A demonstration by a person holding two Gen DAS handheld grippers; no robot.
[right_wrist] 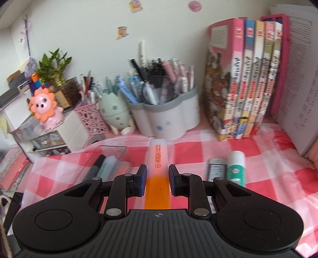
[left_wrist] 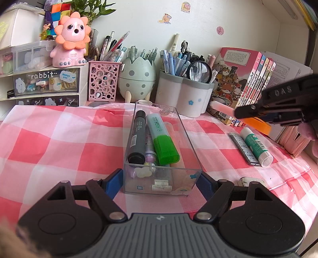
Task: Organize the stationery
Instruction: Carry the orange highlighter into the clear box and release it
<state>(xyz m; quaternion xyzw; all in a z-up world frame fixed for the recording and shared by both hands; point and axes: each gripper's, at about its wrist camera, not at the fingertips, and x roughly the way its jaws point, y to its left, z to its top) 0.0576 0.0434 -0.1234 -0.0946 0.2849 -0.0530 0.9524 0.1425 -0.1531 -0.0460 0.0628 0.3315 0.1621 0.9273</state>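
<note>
The right gripper (right_wrist: 156,179) is clamping an orange highlighter (right_wrist: 158,158) between its fingers, above the counter (right_wrist: 268,168). The left gripper (left_wrist: 160,183) is gripping the clear tray (left_wrist: 186,139) near the counter's middle, fingers pressing its near end.

Pale wall (left_wrist: 139,23) (cartoon stickers (left_wrist: 165,18)), checked tablecloth (left_wrist: 59,135), perhaps daylight

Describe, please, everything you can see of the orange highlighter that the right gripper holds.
The orange highlighter is a flat plastic marker with a frosted, pale translucent body printed "HIGH LIGHTER" and a solid orange cap toward the camera. The right gripper is shut on it, the blue pads pressing its two sides near where cap meets body. It points forward along the fingers, lifted clear above the checked tablecloth, touching nothing else.
</note>
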